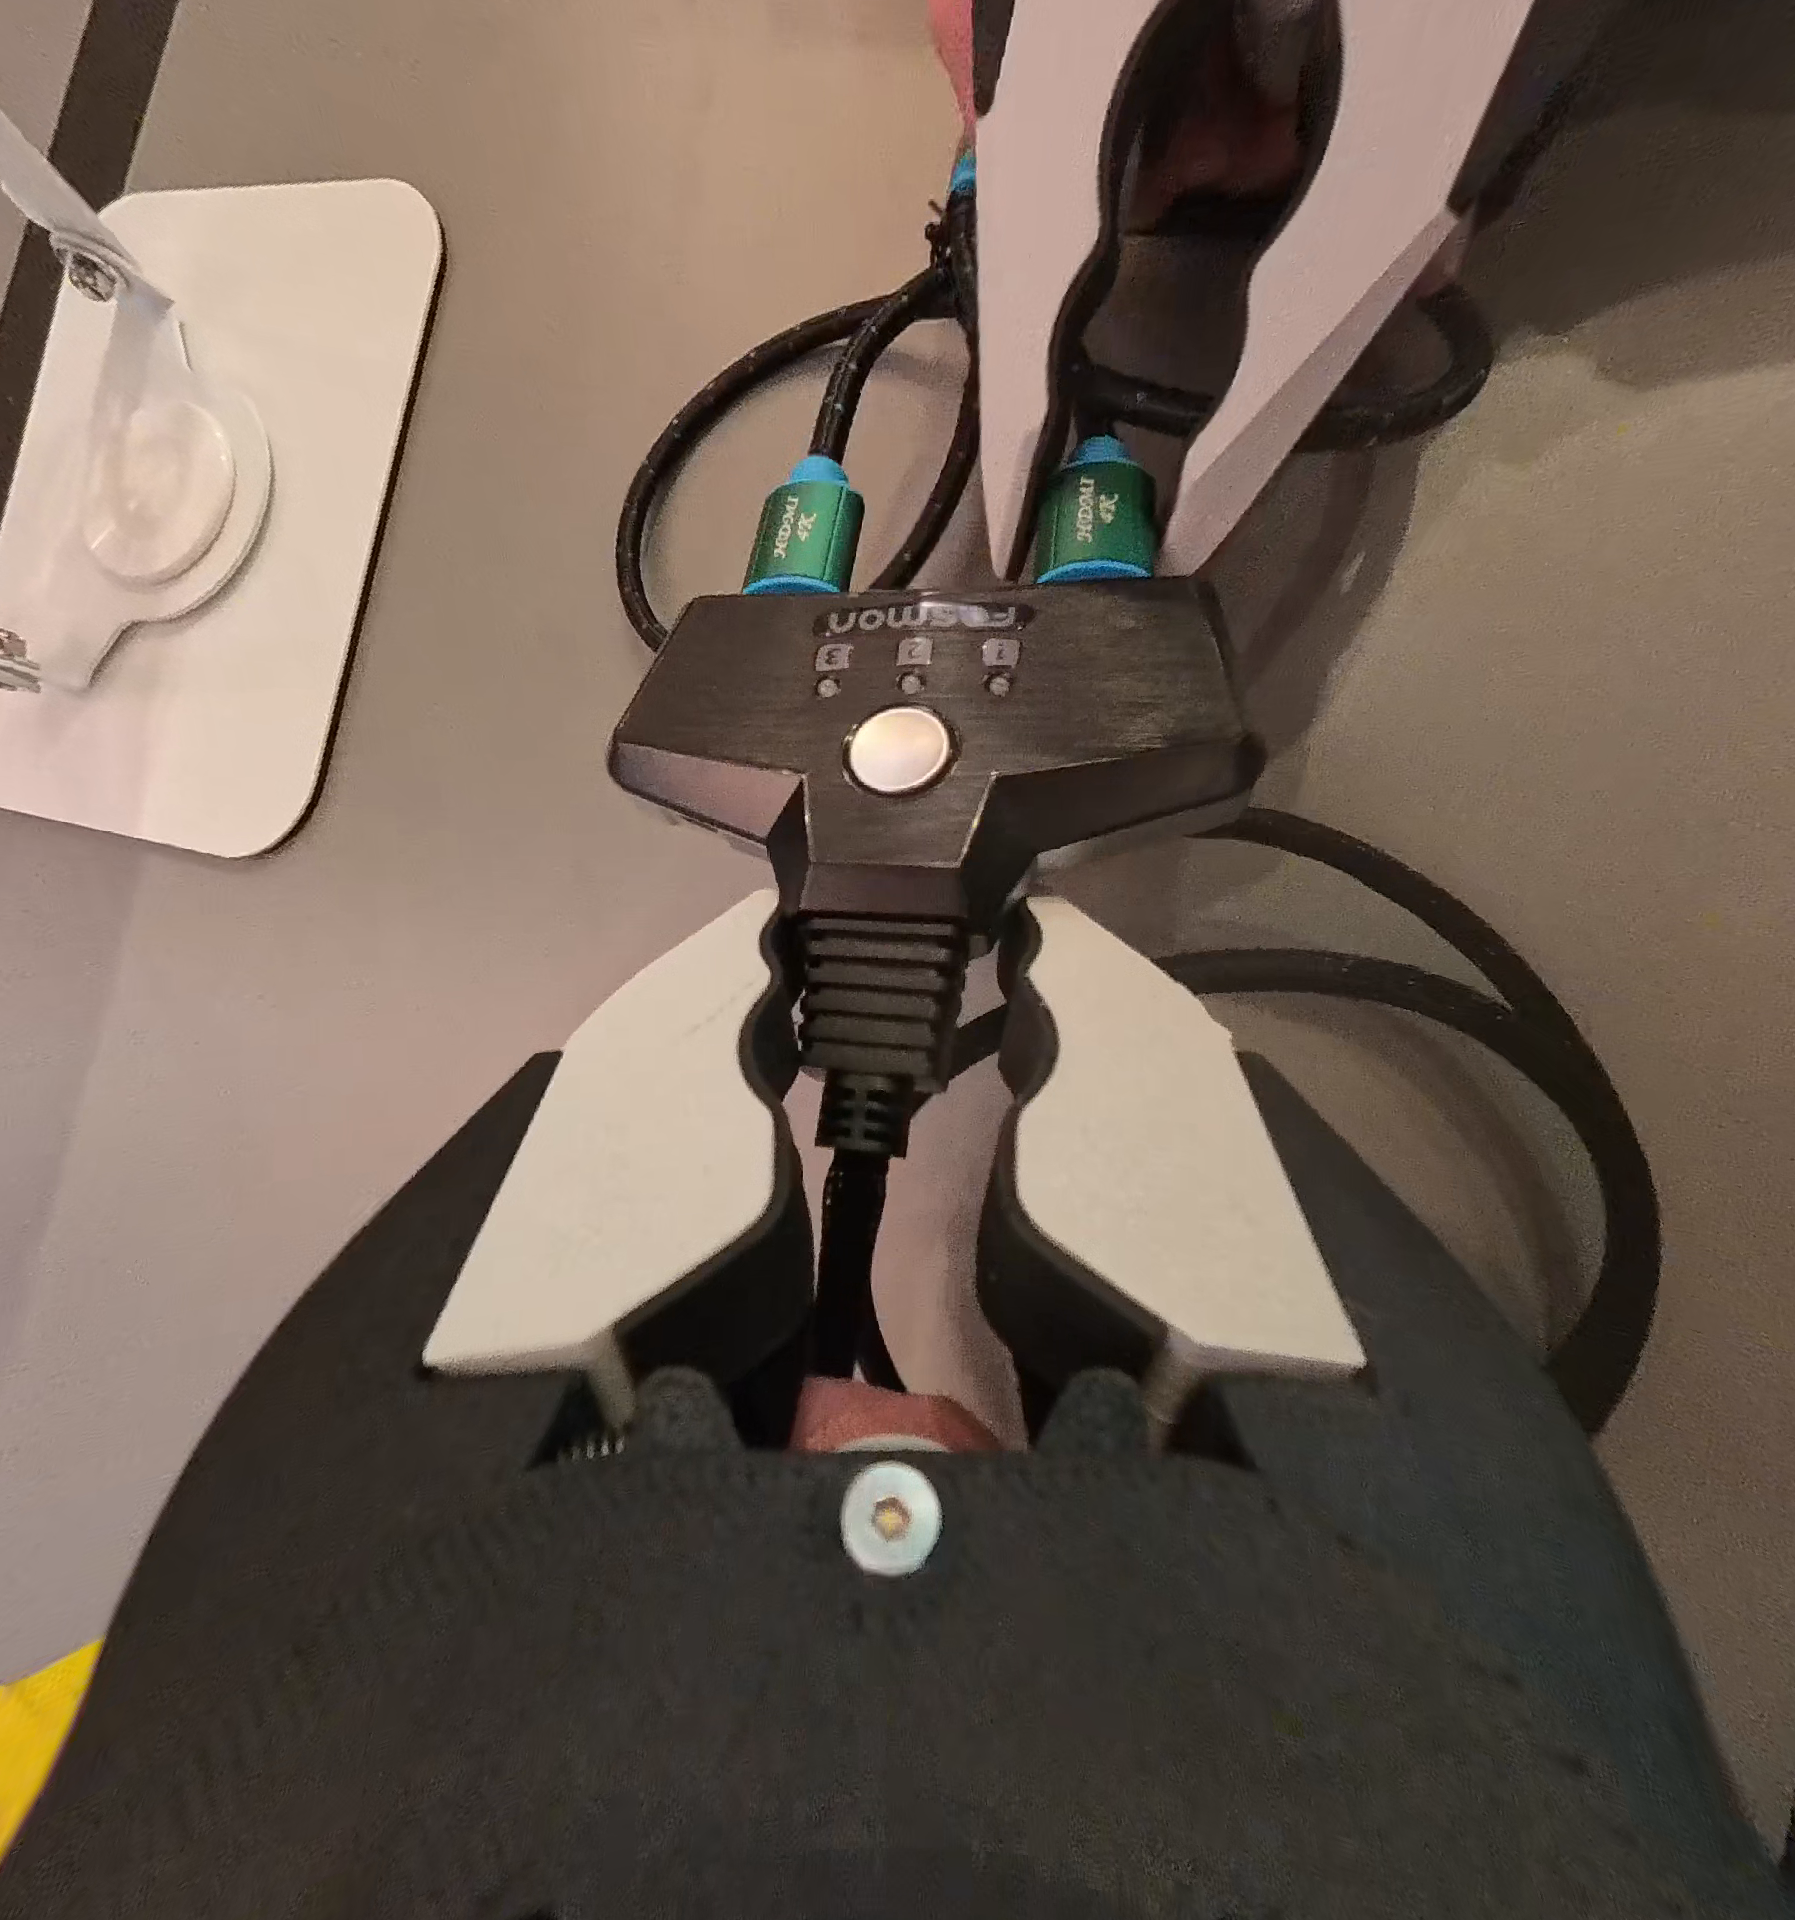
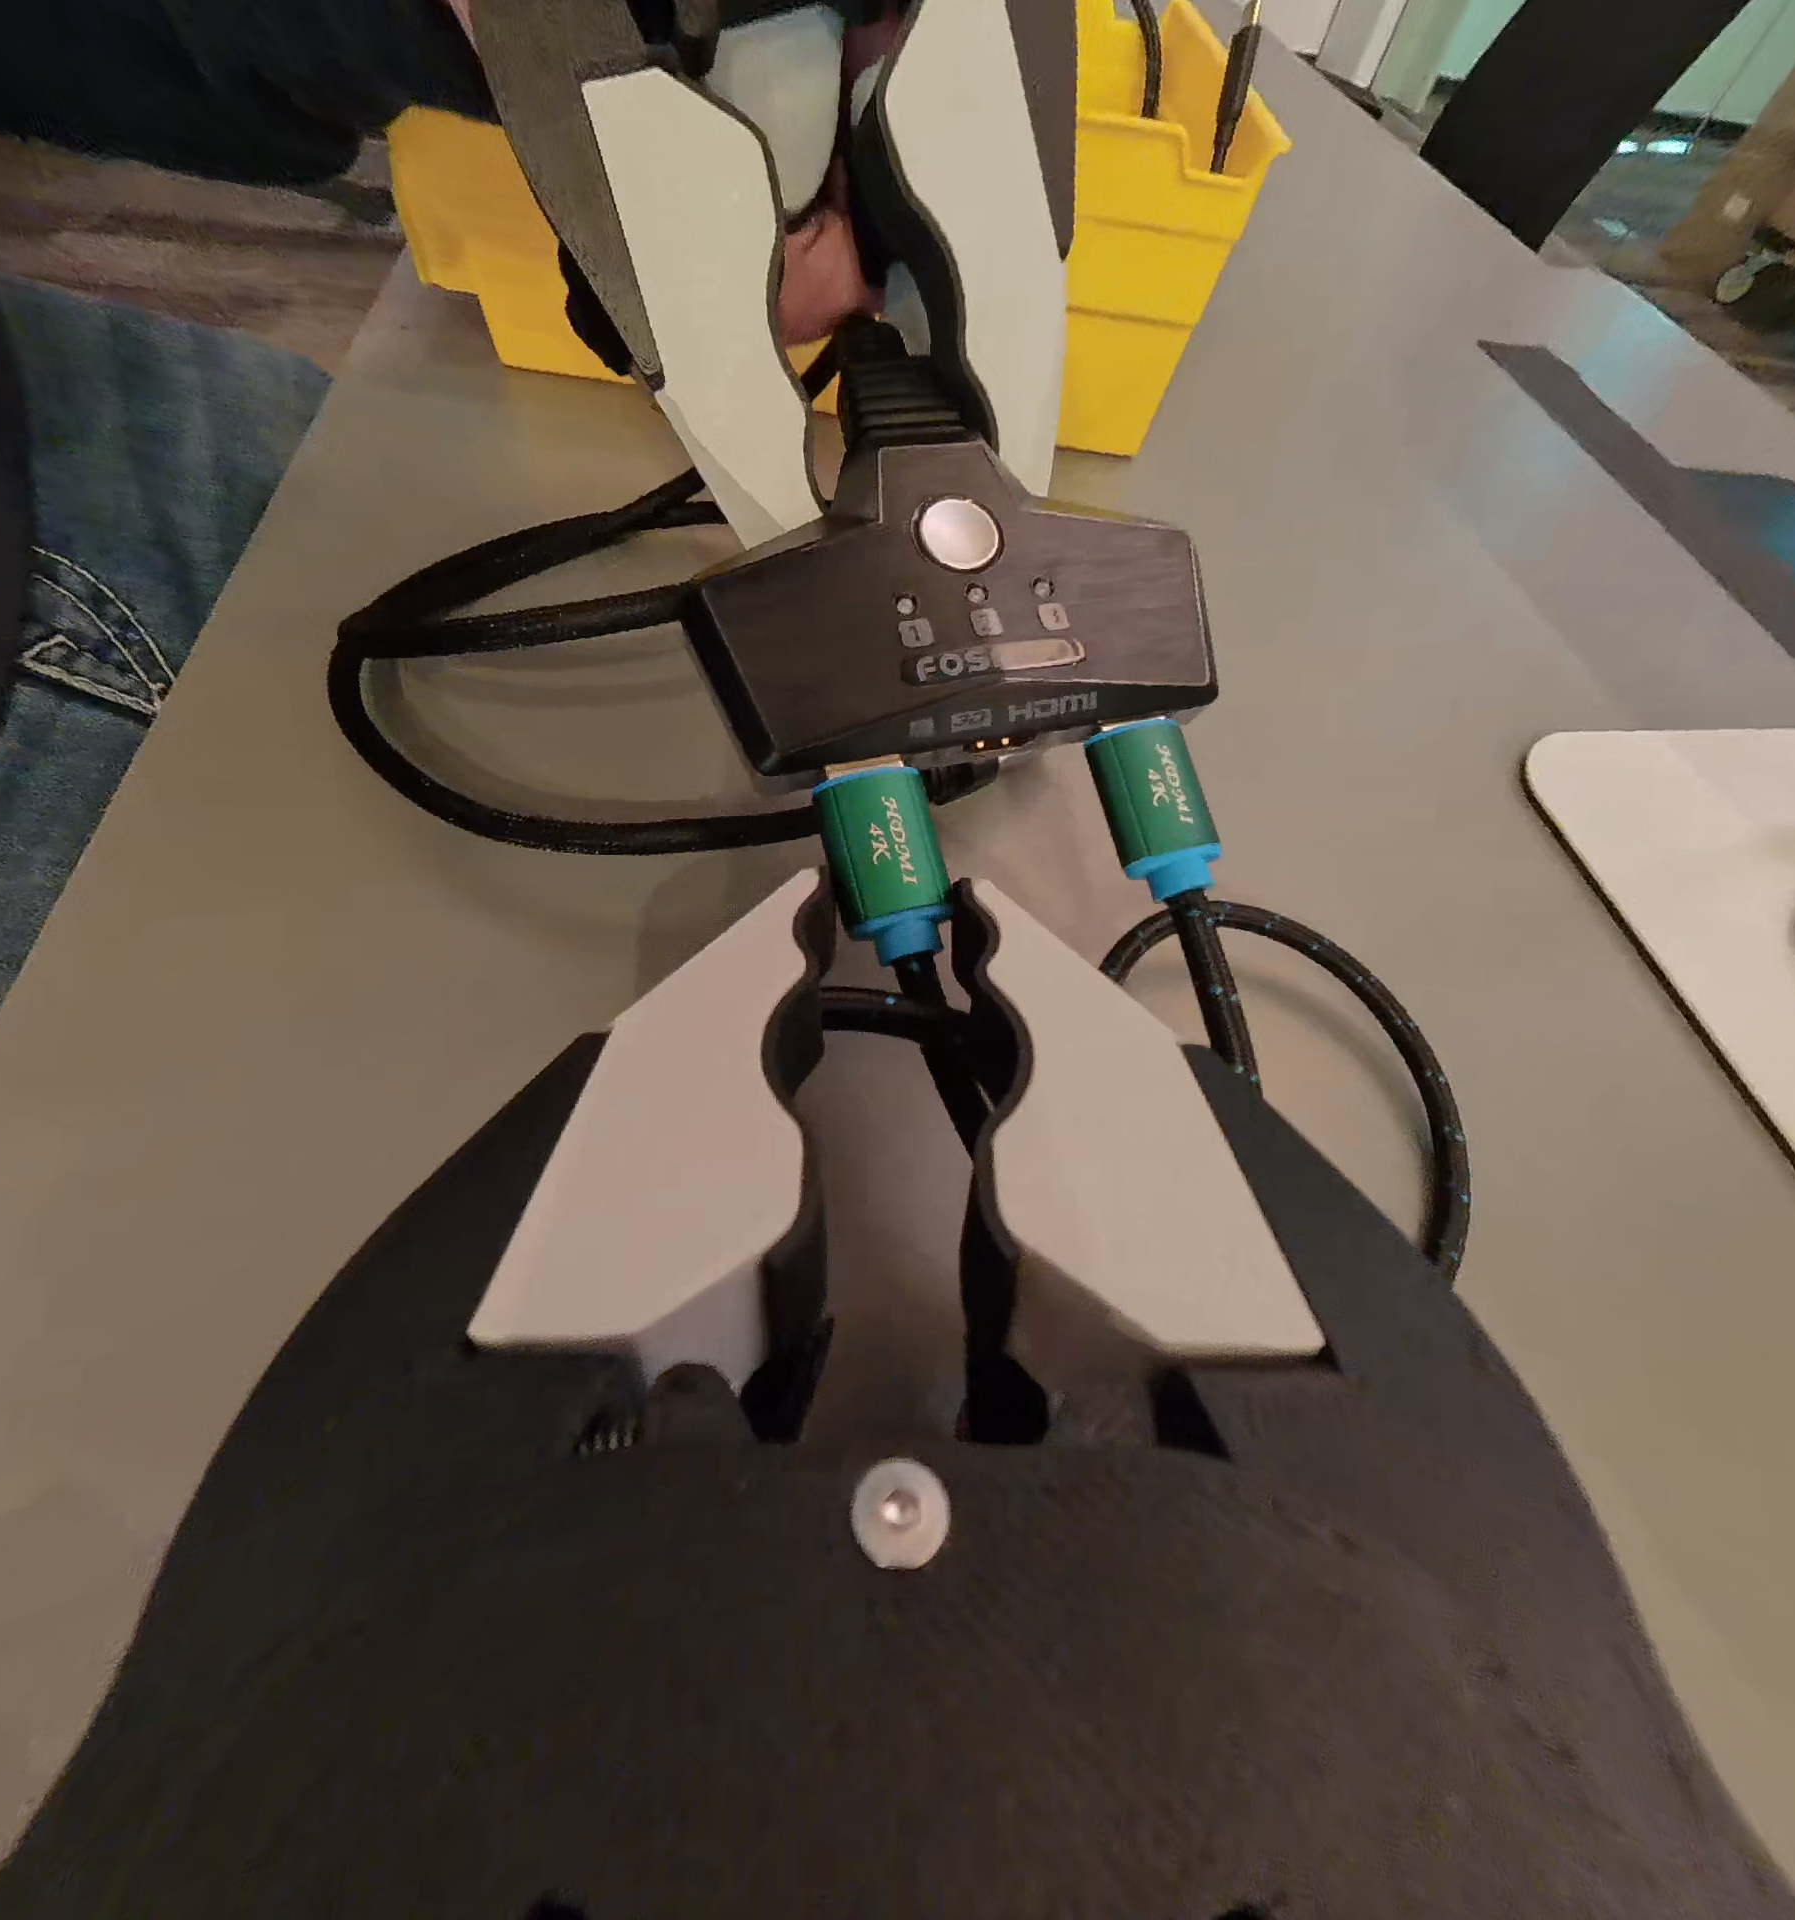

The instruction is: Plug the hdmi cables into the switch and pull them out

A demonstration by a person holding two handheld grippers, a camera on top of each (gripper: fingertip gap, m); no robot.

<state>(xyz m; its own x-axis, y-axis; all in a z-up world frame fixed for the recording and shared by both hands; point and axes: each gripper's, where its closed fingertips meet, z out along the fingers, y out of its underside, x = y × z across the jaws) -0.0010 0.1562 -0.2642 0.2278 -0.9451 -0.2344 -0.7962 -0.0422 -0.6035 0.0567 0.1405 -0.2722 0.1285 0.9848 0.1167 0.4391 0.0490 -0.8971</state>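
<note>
A black HDMI switch [image 1: 924, 717] lies on the grey table, also seen in the right wrist view [image 2: 966, 634]. My left gripper [image 1: 898, 925] is shut on its ribbed cable collar [image 1: 877, 987]; it shows in the right wrist view [image 2: 903, 457]. Two green HDMI plugs sit in the outer ports. One plug [image 2: 1147, 810] is fully in. My right gripper [image 2: 898, 904] is closed around the tail of the other plug [image 2: 877, 852], which shows bare metal at the port. In the left wrist view the right gripper [image 1: 1095, 551] flanks that plug [image 1: 1095, 514]. The middle port [image 2: 997, 748] is empty.
Black braided cables [image 2: 519, 821] loop on the table beside the switch. A yellow bin [image 2: 1153, 260] holding cables stands behind the left gripper. A white pad [image 1: 197, 520] with a clear stand lies to one side. A person's jeans [image 2: 93, 623] are at the table edge. Some 7 cm of space lies between my two pairs of fingers.
</note>
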